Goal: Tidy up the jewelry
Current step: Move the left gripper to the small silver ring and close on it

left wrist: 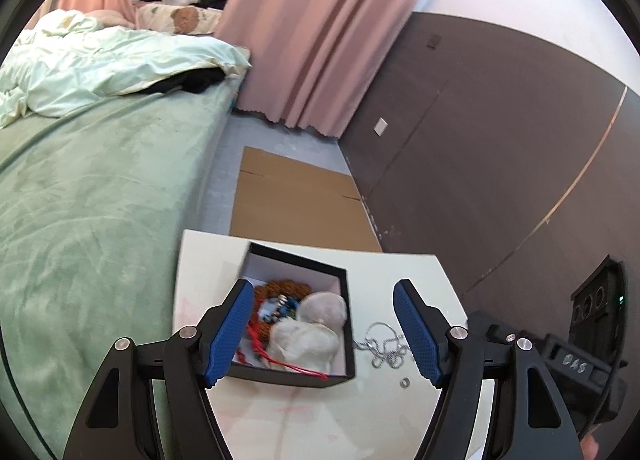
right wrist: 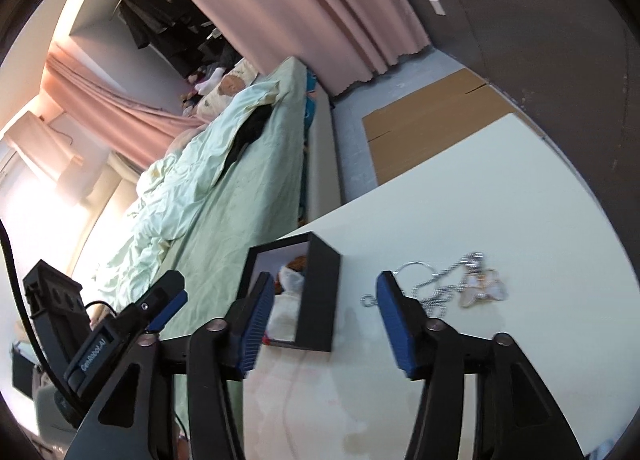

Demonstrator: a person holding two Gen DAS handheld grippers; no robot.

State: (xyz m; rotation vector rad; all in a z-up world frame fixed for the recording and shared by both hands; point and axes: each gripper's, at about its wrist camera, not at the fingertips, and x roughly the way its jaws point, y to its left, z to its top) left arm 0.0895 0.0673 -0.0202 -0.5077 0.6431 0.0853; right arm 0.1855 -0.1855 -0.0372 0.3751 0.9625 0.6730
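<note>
A black box with a white inside stands on the white table. It holds a brown beaded bracelet, a red cord and pale cloth pouches. A silver chain and a small ring lie on the table right of the box. My left gripper hangs open over the box's near side with nothing gripped. In the right wrist view the box is seen side-on. The chain with its pale butterfly pendant lies to its right. My right gripper is open and empty, just short of the box and chain.
A bed with a green sheet and a crumpled pale duvet runs along the table's left side. Flat cardboard lies on the floor beyond the table. A pink curtain and a dark wall stand behind.
</note>
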